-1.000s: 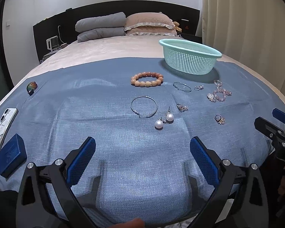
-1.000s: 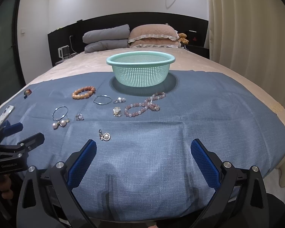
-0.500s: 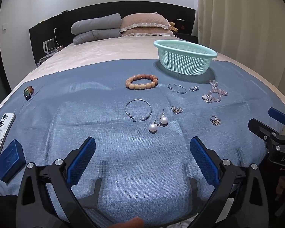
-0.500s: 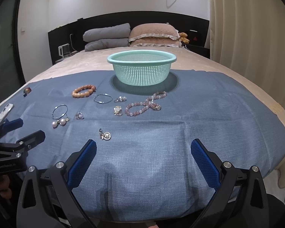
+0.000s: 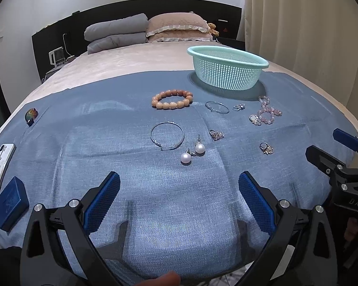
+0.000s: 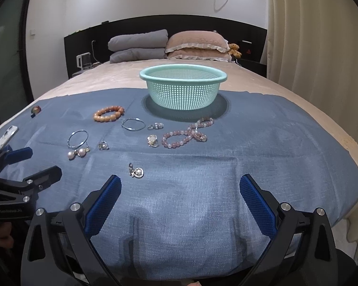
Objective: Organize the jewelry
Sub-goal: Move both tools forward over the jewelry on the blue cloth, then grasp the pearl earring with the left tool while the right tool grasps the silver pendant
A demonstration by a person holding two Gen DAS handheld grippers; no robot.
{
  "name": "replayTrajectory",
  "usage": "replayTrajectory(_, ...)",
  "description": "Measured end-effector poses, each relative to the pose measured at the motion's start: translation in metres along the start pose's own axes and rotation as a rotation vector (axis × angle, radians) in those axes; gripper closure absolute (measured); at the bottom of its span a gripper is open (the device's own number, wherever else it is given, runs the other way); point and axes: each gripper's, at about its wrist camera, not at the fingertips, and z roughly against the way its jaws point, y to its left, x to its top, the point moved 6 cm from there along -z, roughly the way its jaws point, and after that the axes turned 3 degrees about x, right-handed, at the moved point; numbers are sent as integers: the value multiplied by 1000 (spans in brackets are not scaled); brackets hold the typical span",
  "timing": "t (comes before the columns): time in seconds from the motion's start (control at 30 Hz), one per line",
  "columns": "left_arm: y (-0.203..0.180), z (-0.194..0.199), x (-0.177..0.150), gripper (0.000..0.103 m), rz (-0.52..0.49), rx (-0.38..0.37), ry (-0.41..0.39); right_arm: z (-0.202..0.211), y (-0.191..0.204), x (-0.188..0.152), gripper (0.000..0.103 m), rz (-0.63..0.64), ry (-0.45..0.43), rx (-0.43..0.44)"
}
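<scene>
Near the blue cloth's (image 5: 107, 119) front edge, both the left gripper (image 5: 179, 197) and right gripper (image 6: 180, 199) gape wide and empty; the light, slippery pearl earrings (image 5: 193, 152) toward its middle want pinching by their round beads.

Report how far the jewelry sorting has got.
Done: nothing visible; the mesh of the green basket shows no jewelry inside. In hand: nothing; left gripper and right gripper are open. Left: orange bracelet, pearl earrings, pink bracelet, the rest.
</scene>
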Motion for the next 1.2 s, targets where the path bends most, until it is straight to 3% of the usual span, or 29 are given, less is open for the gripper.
replayTrajectory(0.4, 7, -12, 20, 6, -55, 2, 22, -9, -5, 19, 8, 35, 8, -5)
replayTrajectory(0.63, 14, -30, 25, 6, -106, -11, 57, -30, 3, 23, 8, 59, 67, 110)
replayTrajectory(0.9, 8, -41, 19, 6, -150, -112, 78, -45, 28, 18, 8, 142, 81, 176)
replayTrajectory(1.1, 14, -57, 10, 6, -105, -166, 100, -53, 30, 9, 9, 146, 81, 173)
replayTrajectory(1.17, 12, -60, 6, 6, -136, -158, 108, -57, 31, 5, 19, 138, 93, 178)
replayTrajectory(1.2, 10, -61, 5, 6, -147, -150, 109, -61, 32, 3, 40, 141, 108, 178)
